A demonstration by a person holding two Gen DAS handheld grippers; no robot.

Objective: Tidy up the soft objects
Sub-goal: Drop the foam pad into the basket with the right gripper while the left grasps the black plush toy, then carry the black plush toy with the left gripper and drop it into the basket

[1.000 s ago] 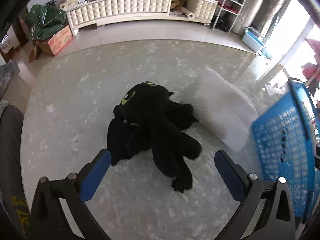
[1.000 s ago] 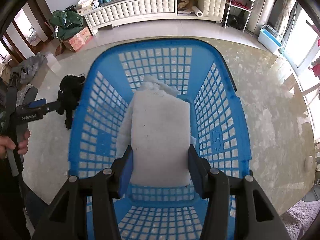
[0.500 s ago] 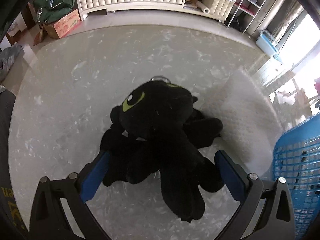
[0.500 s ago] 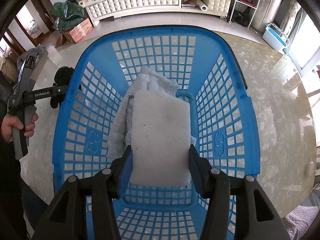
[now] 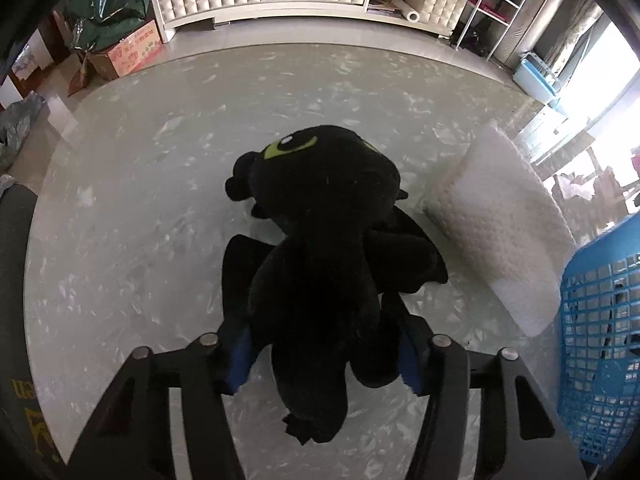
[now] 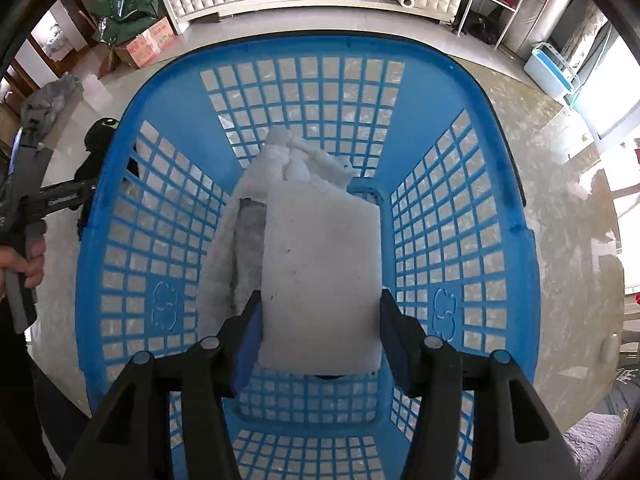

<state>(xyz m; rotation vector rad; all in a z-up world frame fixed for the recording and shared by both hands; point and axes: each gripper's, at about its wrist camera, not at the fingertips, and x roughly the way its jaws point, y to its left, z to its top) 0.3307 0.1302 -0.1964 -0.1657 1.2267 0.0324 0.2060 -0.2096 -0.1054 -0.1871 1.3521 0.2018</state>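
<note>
Both claws pinch: left claw point(image 5: 324, 354) the black plush point(image 5: 320, 240), right claw point(image 6: 320, 336) a white pad point(image 6: 320, 280) over the blue basket point(image 6: 460, 80).

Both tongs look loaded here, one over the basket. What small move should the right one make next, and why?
Probably open the right tongs and drop the white foam pad. It already hangs inside the blue basket, above a white cloth lying there. The left tongs are shut on the black dragon plush, which is outside the basket, so that goes in afterwards.

Black plush dragon point(image 5: 320, 248) (green-eyed) beside white pad point(image 5: 500, 232).
</note>
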